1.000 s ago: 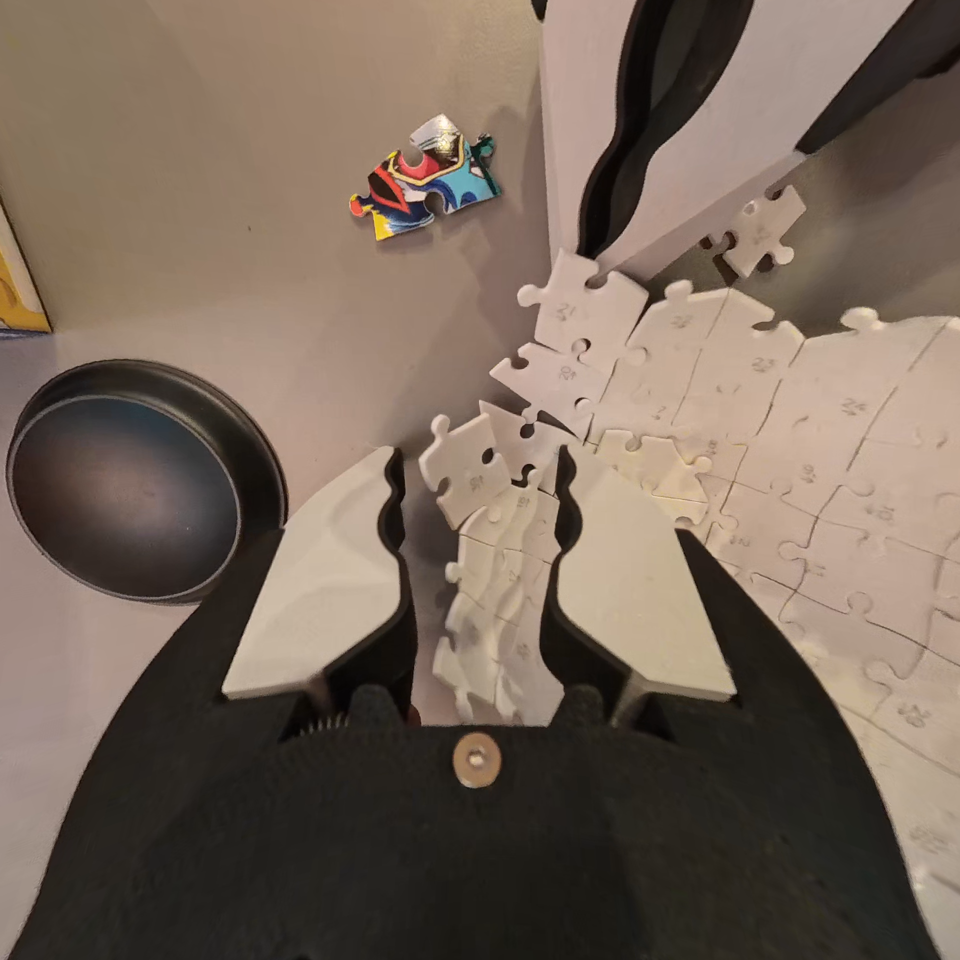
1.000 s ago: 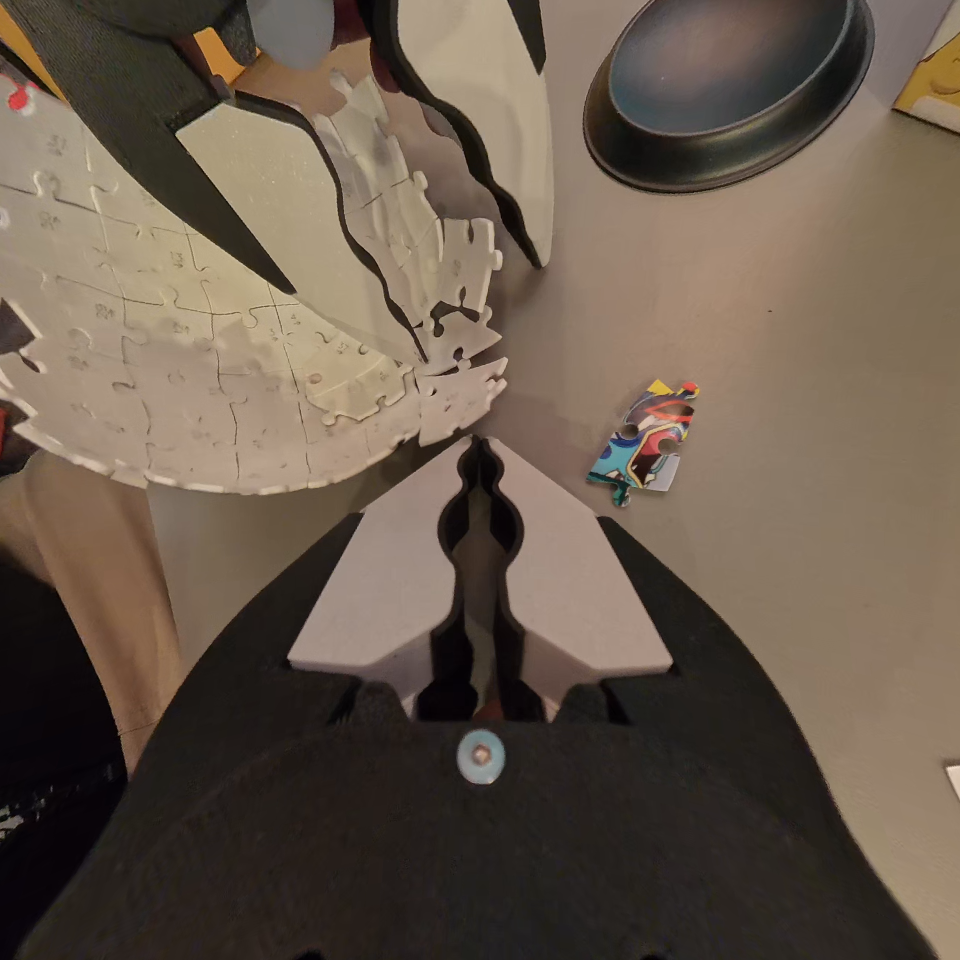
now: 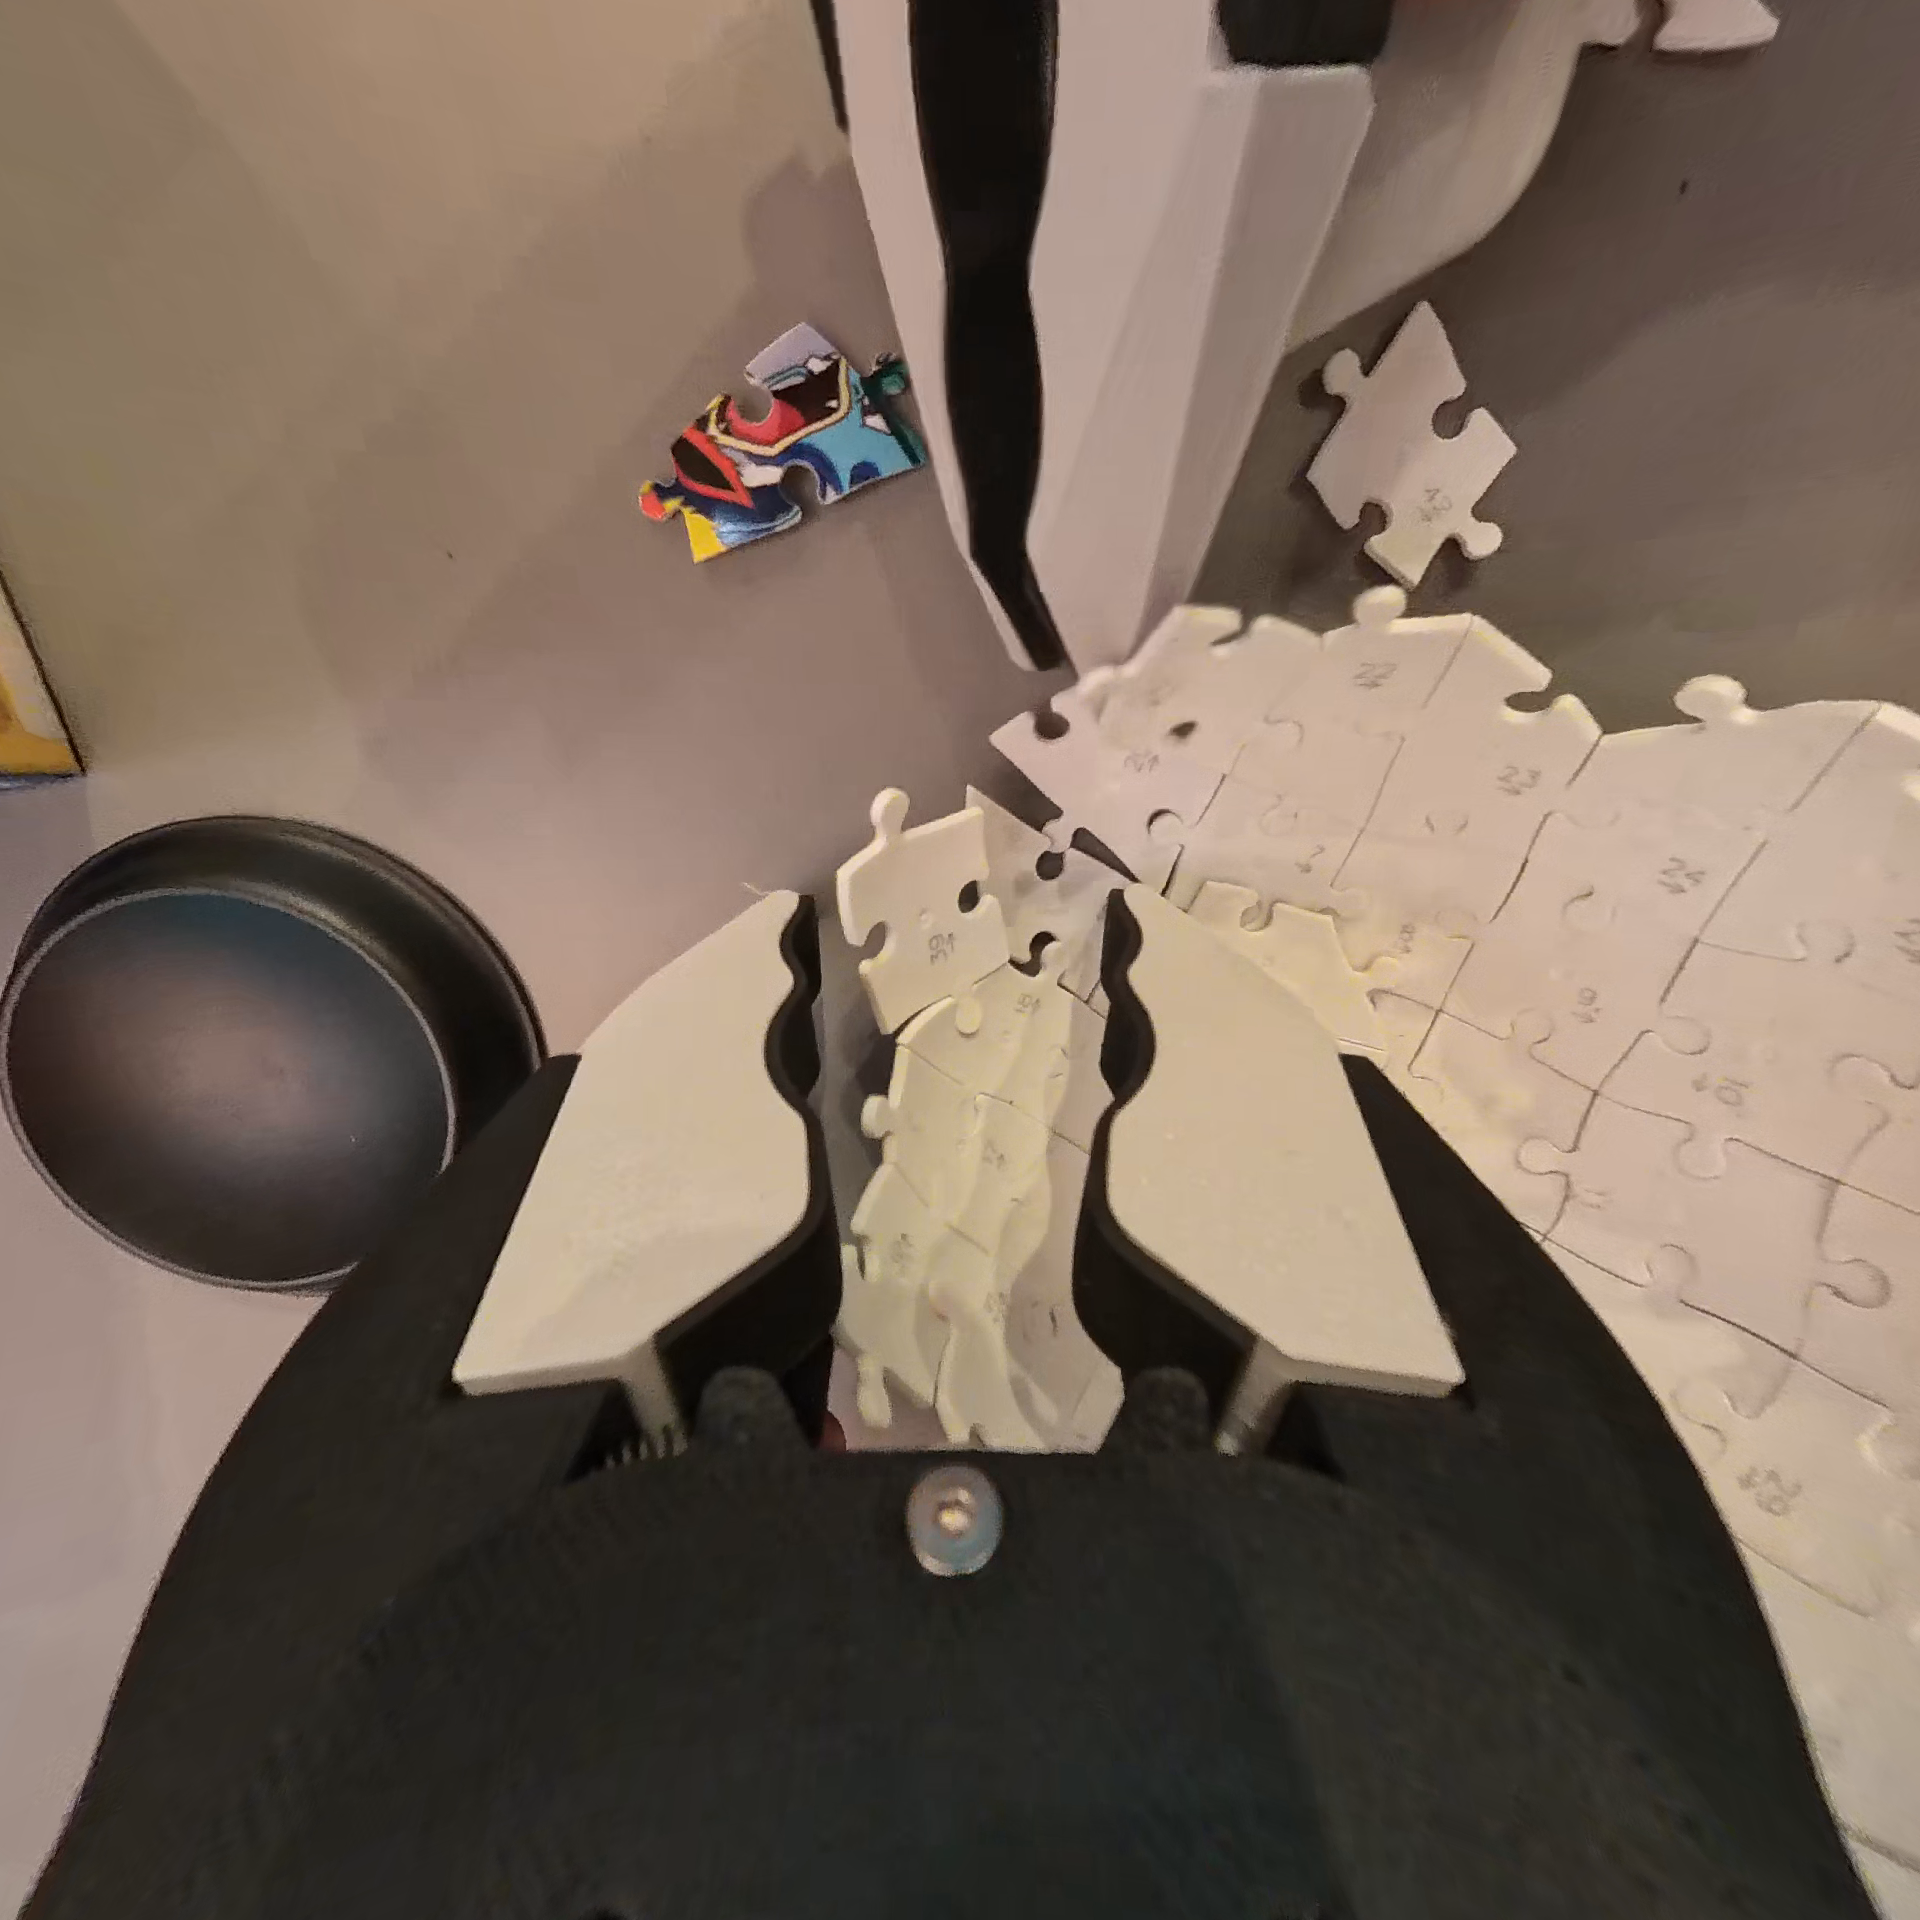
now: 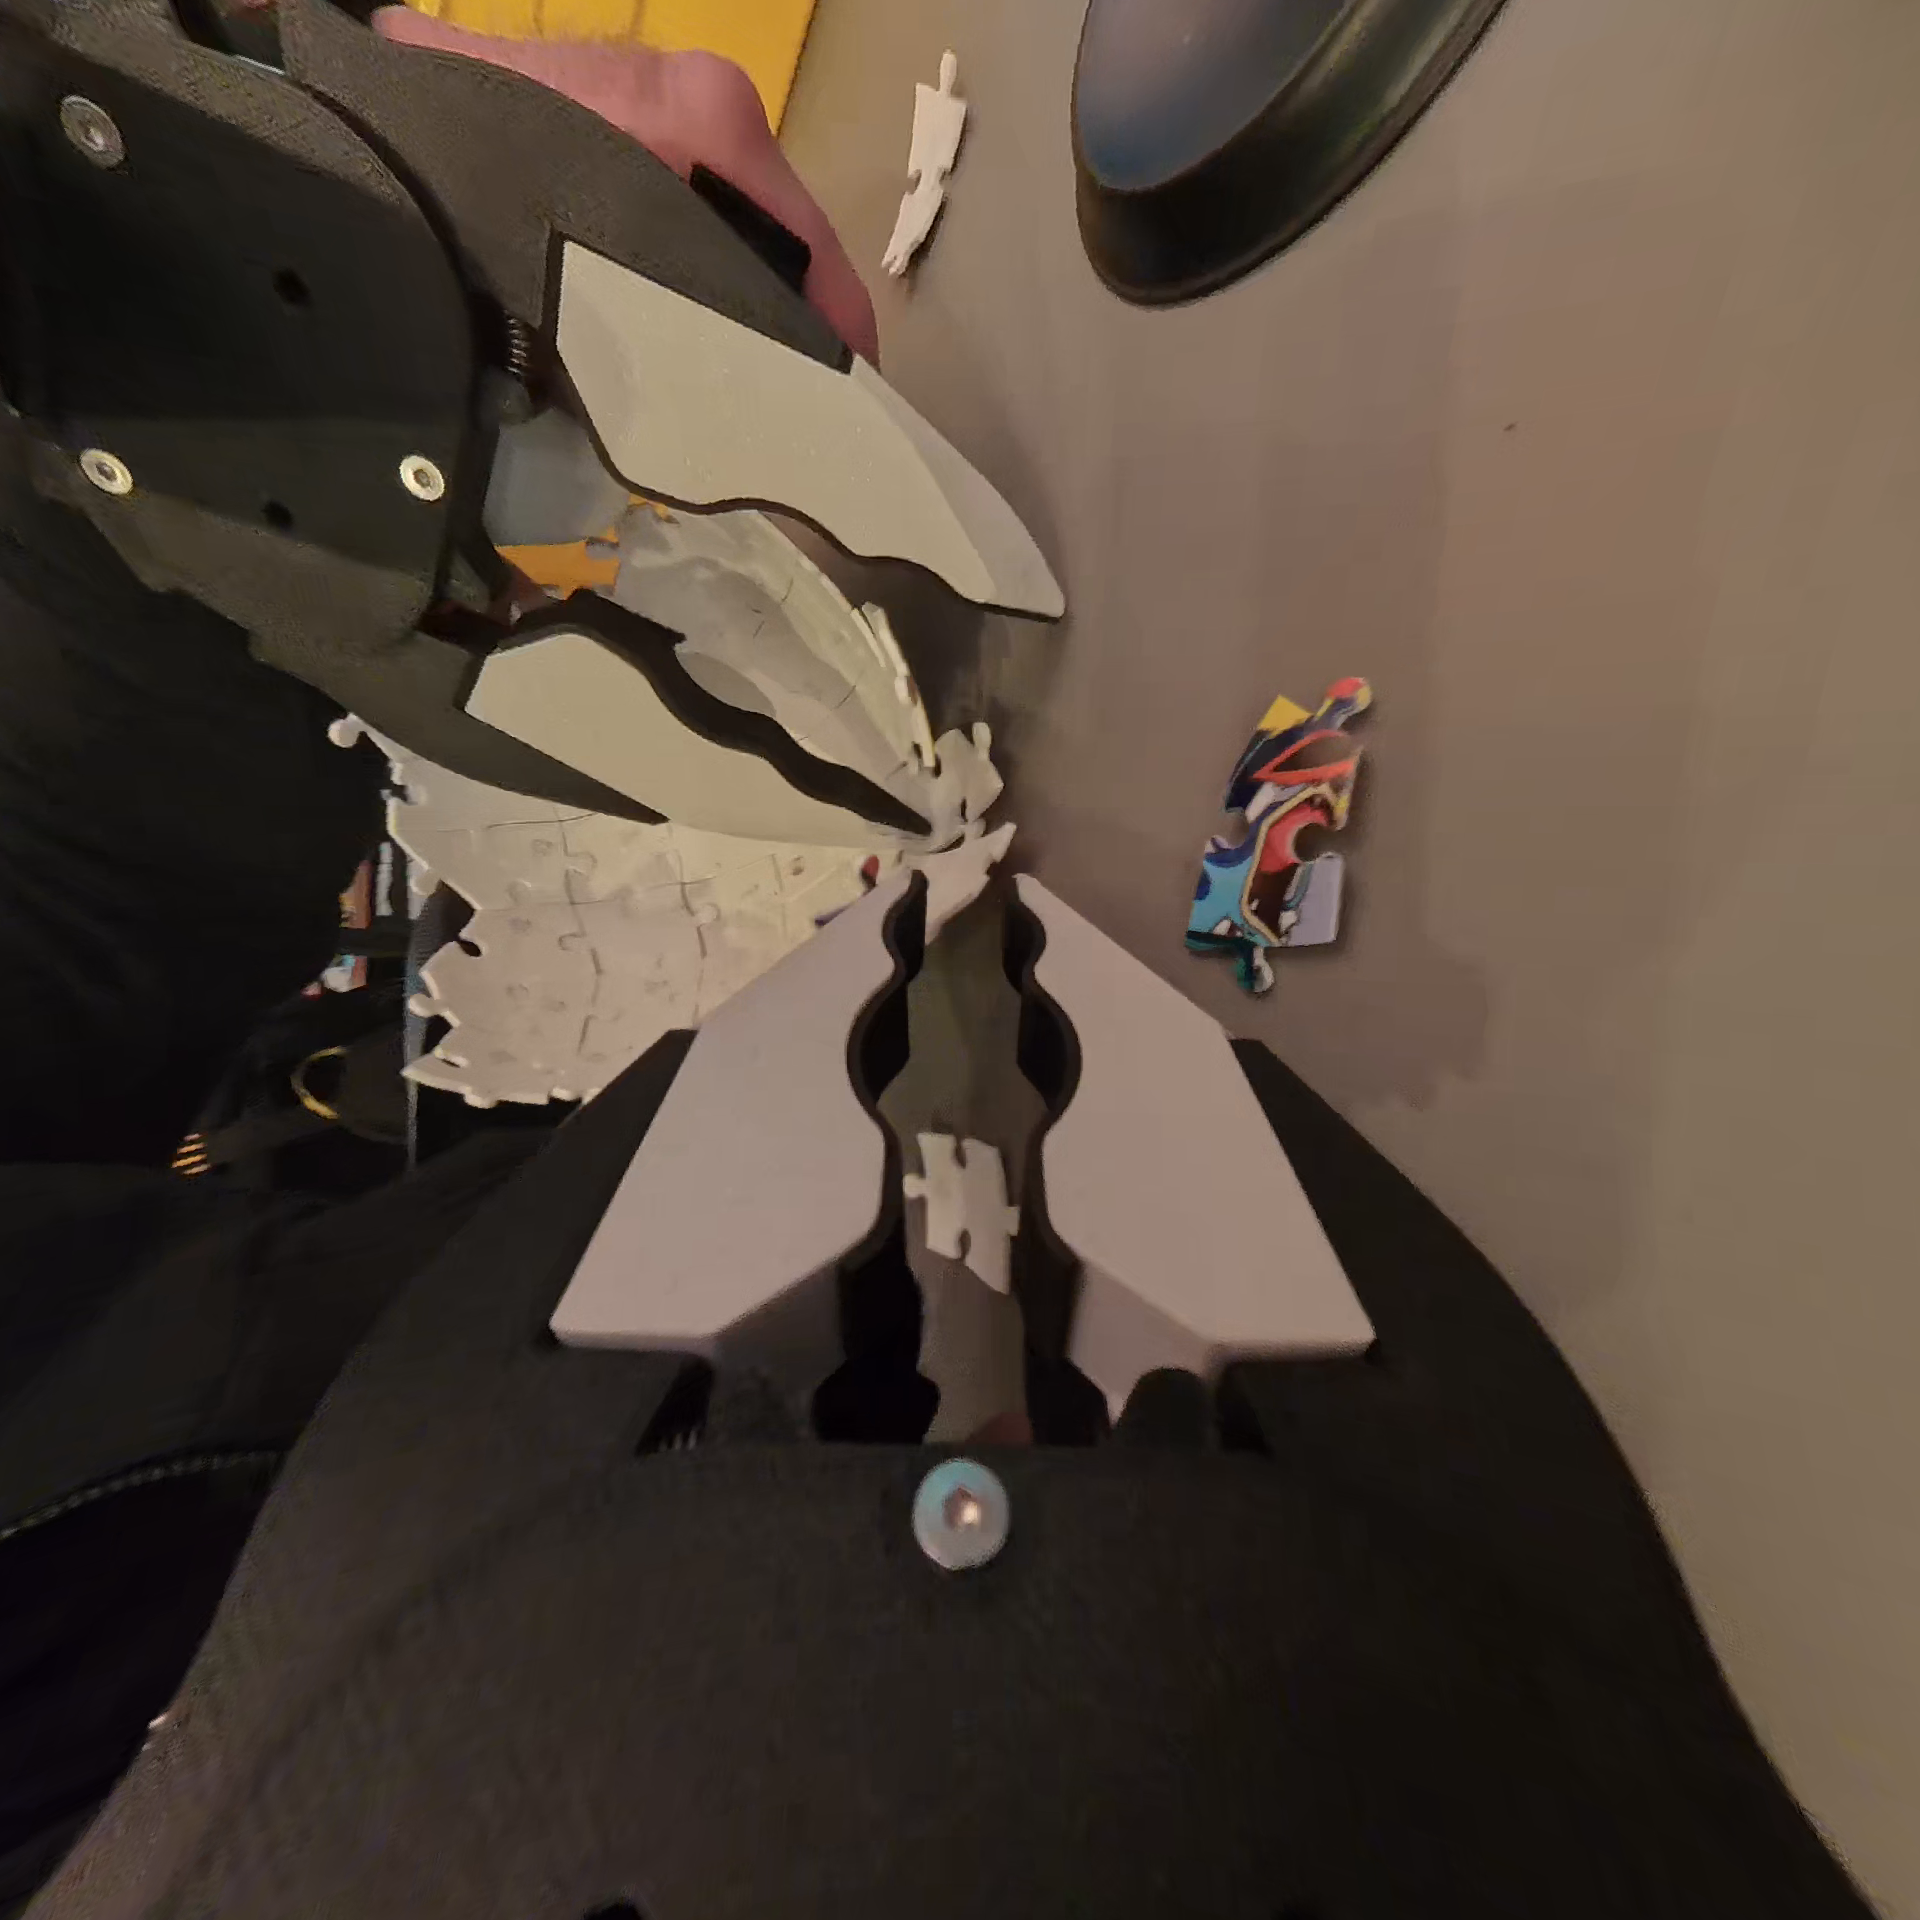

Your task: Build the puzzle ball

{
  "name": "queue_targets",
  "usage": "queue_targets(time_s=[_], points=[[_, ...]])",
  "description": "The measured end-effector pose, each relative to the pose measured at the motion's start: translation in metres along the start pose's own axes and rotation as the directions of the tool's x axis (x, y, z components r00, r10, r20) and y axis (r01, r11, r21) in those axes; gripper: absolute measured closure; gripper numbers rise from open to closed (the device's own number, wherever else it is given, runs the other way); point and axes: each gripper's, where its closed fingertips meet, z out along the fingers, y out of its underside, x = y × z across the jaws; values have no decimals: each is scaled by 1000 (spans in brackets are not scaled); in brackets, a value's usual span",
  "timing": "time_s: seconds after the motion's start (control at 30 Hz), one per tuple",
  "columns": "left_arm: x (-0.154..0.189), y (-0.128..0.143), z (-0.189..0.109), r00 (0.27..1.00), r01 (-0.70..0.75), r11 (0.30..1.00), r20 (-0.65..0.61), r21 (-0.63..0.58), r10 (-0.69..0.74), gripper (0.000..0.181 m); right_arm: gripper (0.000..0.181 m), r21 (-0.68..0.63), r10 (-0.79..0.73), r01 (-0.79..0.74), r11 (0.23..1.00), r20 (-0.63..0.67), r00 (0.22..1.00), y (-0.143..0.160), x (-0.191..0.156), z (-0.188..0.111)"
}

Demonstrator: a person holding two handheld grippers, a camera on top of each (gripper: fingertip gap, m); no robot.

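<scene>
While the curved white shell of joined puzzle-ball pieces (image 3: 1558,987) is gripped at its edge between the left gripper (image 3: 956,914) fingers, the slightly parted right gripper (image 4: 961,883) is held at the shell's rim, grasping nothing; the round black dish (image 3: 223,1049) is seen holding nothing.

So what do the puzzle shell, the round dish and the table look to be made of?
Puzzle shell: probably rigid plastic, matte white inside, pieces curved. Round dish: black, glossy, likely plastic or coated metal, with soft reflections. Table: smooth matte grey, possibly laminate.

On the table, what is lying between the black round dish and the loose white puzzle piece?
In the left wrist view, the coloured puzzle piece and the right gripper's fingers lie between the black dish and white piece.
</scene>
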Motion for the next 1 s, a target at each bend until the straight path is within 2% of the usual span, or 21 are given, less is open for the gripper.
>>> queue_targets(time_s=[0.13,0.2,0.37,0.53,0.67,0.8,0.87,1.0], points=[[0,0,0,1000,-10,1000,-2,0,10,129,164,6,75,-75,997,16,997,-1,2,-5],[0,-1,0,1000,-14,1000,-4,4,14,129,156,6,99,-99,995,12,995,1,4,-6],[1,-1,0,1000,-26,1000,-10,9,26,129,157,-4,114,-114,993,24,993,3,-5,-2],[1,-1,0,999,-33,999,-12,16,33,129,155,86,110,-107,990,-27,994,-6,-5,-16],[1,-1,0,999,-40,999,-12,10,40,129,145,62,130,-129,990,-6,991,4,-15,-11],[2,-1,0,999,-48,999,-17,12,48,129,149,19,120,-119,993,-65,991,11,-11,-2],[2,-1,1,998,-53,999,-18,11,53,129,156,5,109,-109,994,-121,987,11,-3,4],[2,-1,1,998,-58,998,-19,14,58,129,170,6,116,-117,993,-138,984,9,-1,15]])
